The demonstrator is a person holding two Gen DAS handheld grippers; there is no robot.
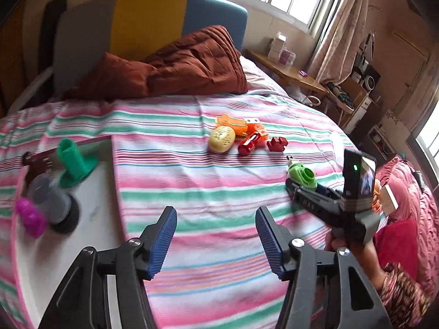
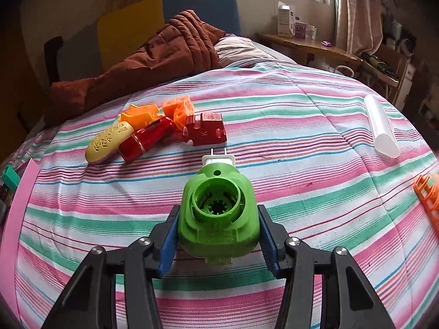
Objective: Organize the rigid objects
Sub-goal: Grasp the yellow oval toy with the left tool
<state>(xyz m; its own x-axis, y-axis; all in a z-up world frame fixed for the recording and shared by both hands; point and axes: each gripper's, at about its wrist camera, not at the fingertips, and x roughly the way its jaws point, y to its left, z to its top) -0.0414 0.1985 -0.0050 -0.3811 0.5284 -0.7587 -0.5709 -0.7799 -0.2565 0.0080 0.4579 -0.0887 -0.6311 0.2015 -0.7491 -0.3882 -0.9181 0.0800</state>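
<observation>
Right tool point(image 2: 218, 235) grips green plug-in point(image 2: 218, 213); red block point(image 2: 205, 133) (marked "K") beyond.

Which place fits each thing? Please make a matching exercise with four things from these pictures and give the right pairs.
Things:
1. green plug-in device
2. red notched block
3. green funnel-shaped piece
4. clear plastic tube

Places:
A. alone on the bedspread, far right
B. between the pads of the right tool
C. on the white tray
D. on the bedspread, beside the red cylinder

Pairs: 1-B, 2-D, 3-C, 4-A
</observation>
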